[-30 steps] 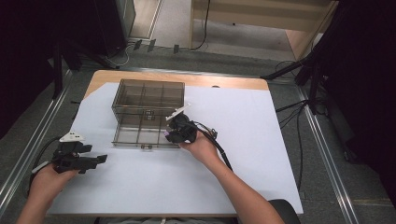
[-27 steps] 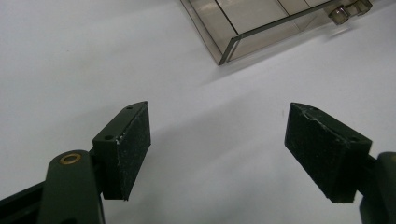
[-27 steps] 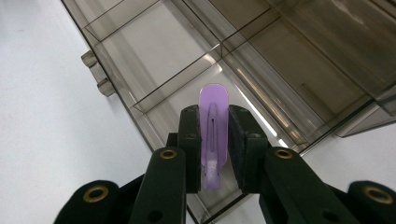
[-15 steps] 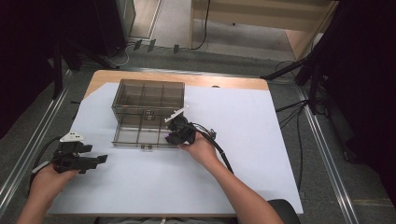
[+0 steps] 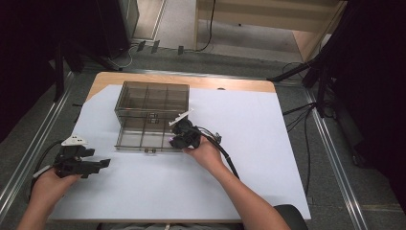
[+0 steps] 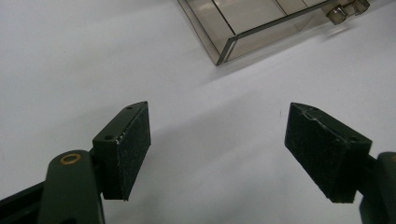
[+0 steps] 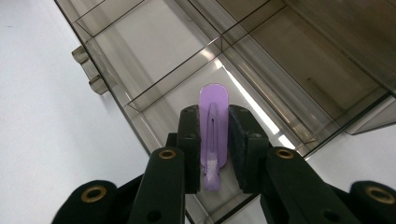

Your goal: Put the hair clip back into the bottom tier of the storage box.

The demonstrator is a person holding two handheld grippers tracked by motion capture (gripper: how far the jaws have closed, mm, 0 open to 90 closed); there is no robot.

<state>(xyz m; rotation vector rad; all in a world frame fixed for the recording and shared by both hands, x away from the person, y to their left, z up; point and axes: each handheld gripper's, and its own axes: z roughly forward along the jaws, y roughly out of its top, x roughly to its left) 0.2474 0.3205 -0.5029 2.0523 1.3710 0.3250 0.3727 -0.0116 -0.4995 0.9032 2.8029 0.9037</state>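
Right tool clenched on purple clip, poised above organizer box for dropping; left tool released, idle.

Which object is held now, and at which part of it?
The right tool clamps a purple clip by its lower half, over the open organizer box. The left tool is open and holds nothing.
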